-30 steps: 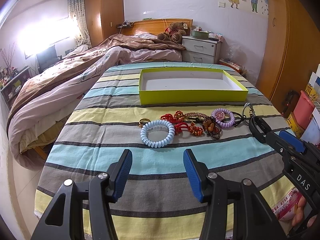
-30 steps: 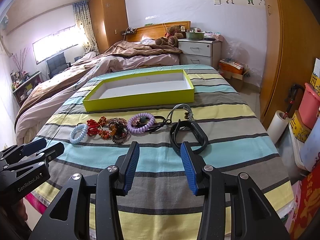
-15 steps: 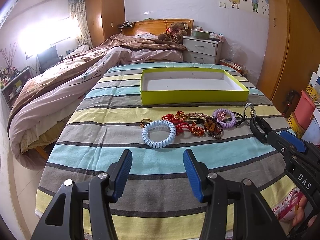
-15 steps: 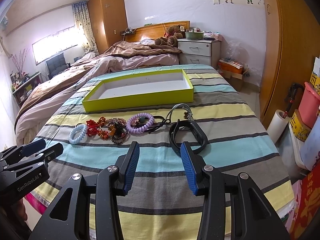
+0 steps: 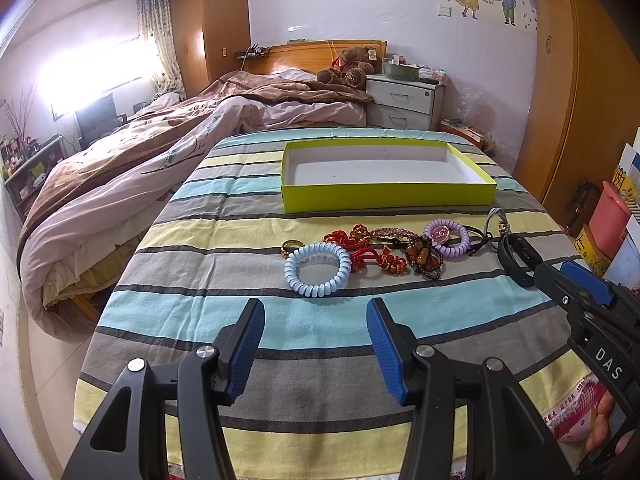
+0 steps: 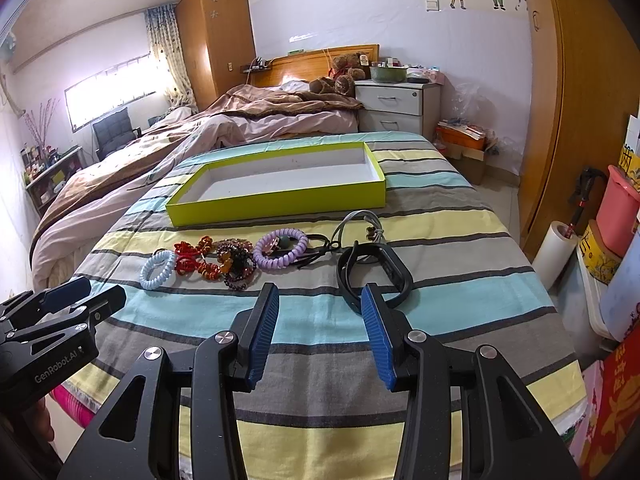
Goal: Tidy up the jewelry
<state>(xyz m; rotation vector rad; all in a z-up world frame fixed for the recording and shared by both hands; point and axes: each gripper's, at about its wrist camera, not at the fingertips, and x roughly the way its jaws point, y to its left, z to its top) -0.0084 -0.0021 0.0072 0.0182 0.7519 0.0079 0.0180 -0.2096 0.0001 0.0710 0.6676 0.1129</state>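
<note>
A row of jewelry lies on the striped cloth: a light blue coil band (image 5: pixel 317 269) (image 6: pixel 157 269), a gold ring (image 5: pixel 291 245), red knotted cords (image 5: pixel 360 246) (image 6: pixel 192 256), dark bead bracelets (image 5: pixel 424 256) (image 6: pixel 236 262), a purple coil band (image 5: pixel 445 237) (image 6: pixel 281 249), a grey cord (image 6: pixel 362 222) and a black wristband (image 6: pixel 374 270) (image 5: pixel 518 258). Behind them stands an empty lime-green box (image 5: pixel 386 196) (image 6: pixel 280 204). My left gripper (image 5: pixel 316 332) is open, just short of the blue band. My right gripper (image 6: pixel 320 312) is open, its right finger beside the wristband.
The striped table (image 5: pixel 200 320) ends close in front of me. A bed with rumpled covers (image 5: pixel 120 168) lies to the left. A nightstand (image 5: pixel 404 102) stands behind. A wooden wardrobe (image 6: pixel 580 100), a pink bin (image 6: pixel 620 208) and a paper roll (image 6: pixel 554 252) stand on the right.
Both grippers have crept slightly forward toward the jewelry row. Nothing has been picked up; both stay open.
</note>
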